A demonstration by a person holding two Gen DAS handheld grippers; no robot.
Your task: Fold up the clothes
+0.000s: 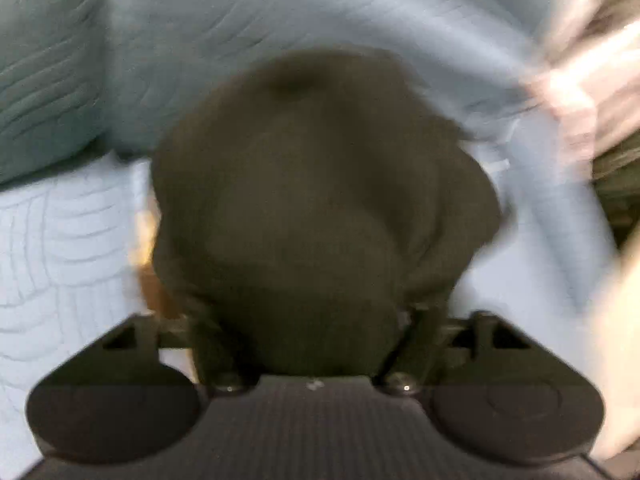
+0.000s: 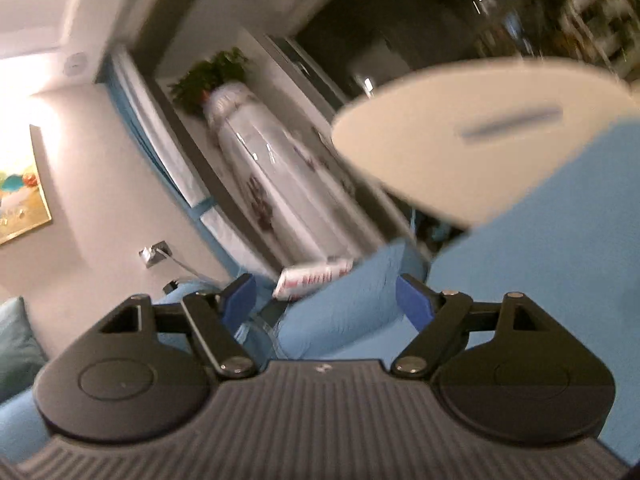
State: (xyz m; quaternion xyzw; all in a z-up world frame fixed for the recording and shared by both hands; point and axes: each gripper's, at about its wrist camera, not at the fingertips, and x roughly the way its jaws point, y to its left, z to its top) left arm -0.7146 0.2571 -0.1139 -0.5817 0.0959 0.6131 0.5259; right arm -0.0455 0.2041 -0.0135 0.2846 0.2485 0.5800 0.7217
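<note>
A pale blue quilted bedspread (image 1: 280,20) is filling the left wrist view, and on it a dark olive garment (image 1: 320,200) is sitting as a bunched lump, not laid flat. The left gripper (image 1: 316,320) is hanging right at the near edge of that lump with its linkage arms splayed; cloth is bulging over the fingers so the tips are hidden, but the jaws are standing at their widest and I judge they are not pinching anything. The frame is blurry, so contact between pads and fabric is unclear.

The right wrist view is tilting hard: a room wall, a window (image 2: 168,152), a potted plant (image 2: 208,80) and a tall white patterned shape that I cannot identify. A white rounded object (image 2: 460,136) is looming close at upper right, blurred. The right gripper (image 2: 324,296) is pointing out over blue bedding (image 2: 540,260), blue pads well apart, nothing between them, garment not in this view.

Risks, as judged:
- The garment is balled up, so a regrasp is likely catching several layers and locking in a crooked fold.
- Cloth draping over the left fingers could be snagging the linkage when it closes.
- The right gripper is facing away and near the white object, so a blind swing back could clip it.
</note>
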